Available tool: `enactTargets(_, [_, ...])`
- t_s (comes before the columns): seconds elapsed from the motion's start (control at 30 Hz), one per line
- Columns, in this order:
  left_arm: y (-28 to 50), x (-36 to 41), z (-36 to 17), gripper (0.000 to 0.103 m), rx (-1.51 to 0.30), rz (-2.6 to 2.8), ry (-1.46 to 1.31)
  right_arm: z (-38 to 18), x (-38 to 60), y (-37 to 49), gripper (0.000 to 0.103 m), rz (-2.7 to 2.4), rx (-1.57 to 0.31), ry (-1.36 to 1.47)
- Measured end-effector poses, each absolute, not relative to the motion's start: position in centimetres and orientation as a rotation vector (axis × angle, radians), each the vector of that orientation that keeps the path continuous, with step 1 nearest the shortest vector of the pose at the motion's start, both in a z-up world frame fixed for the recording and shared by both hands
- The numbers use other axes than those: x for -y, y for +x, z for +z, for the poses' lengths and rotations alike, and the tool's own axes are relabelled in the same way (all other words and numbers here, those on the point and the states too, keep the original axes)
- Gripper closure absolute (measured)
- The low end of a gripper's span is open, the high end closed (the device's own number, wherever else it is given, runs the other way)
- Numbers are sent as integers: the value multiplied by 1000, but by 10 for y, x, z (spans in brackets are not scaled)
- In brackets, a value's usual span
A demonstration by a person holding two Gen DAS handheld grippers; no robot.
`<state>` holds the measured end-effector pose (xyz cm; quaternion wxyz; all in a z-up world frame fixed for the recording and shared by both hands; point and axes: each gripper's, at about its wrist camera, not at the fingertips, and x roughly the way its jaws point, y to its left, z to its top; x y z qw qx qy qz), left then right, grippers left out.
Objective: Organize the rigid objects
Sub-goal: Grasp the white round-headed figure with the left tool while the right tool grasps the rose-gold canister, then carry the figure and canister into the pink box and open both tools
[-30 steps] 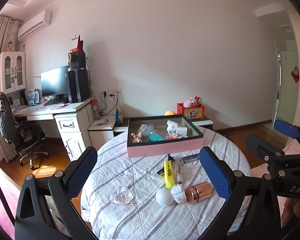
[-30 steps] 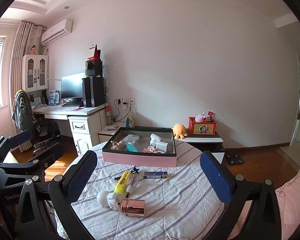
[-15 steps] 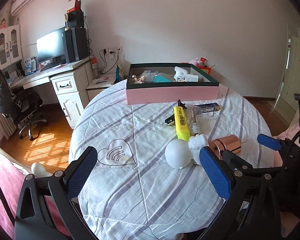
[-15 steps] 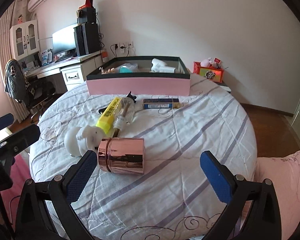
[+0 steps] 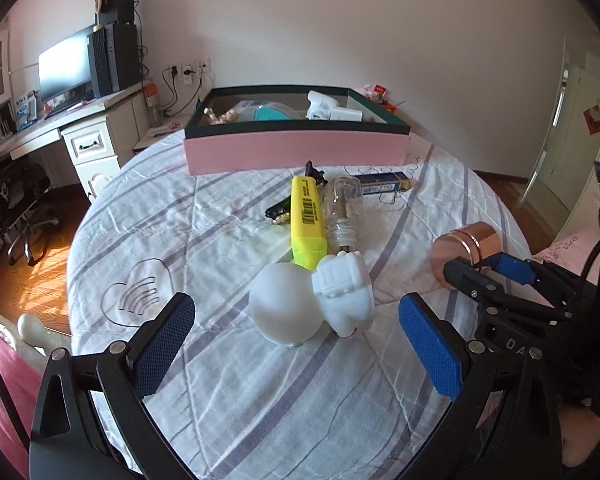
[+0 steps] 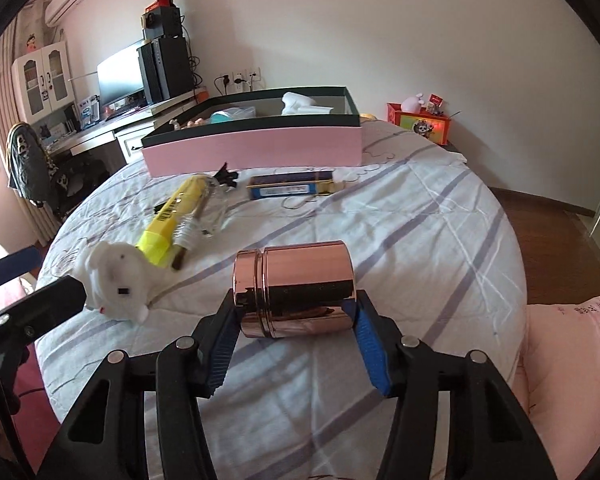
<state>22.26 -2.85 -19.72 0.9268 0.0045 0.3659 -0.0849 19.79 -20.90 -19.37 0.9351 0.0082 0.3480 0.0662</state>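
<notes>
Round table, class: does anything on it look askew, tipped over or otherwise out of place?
Yes. The rose-gold canister lies on its side on the table between the right tool's closed fingers. The clear bottle also lies flat beside the yellow highlighter, loose outside the pink box. Nothing looks spilled or broken.

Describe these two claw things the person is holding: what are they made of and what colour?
Both the left gripper and the right gripper look like black plastic frames with triangular cut-outs and silver screws. Each has two fingers faced with blue textured pads. White lettering, partly hidden, marks the right gripper's body. No sleeves are visible.
</notes>
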Motion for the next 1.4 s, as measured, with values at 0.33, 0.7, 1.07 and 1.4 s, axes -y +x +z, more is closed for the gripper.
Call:
enactTargets(0.33, [255, 35, -222, 30, -804, -159, -3, -202, 221, 221, 47, 174, -730, 55])
enactTargets(0.7, [240, 22, -196, 31, -715, -159, -17, -198, 217, 233, 47, 190, -719, 53])
enactTargets(1.07, [172, 8, -95, 30, -403, -89, 20, -100, 185, 166, 47, 233, -444, 3])
enactTargets(1.4, [111, -5, -40, 30, -225, -55, 17, -34, 157, 110, 47, 232, -263, -55])
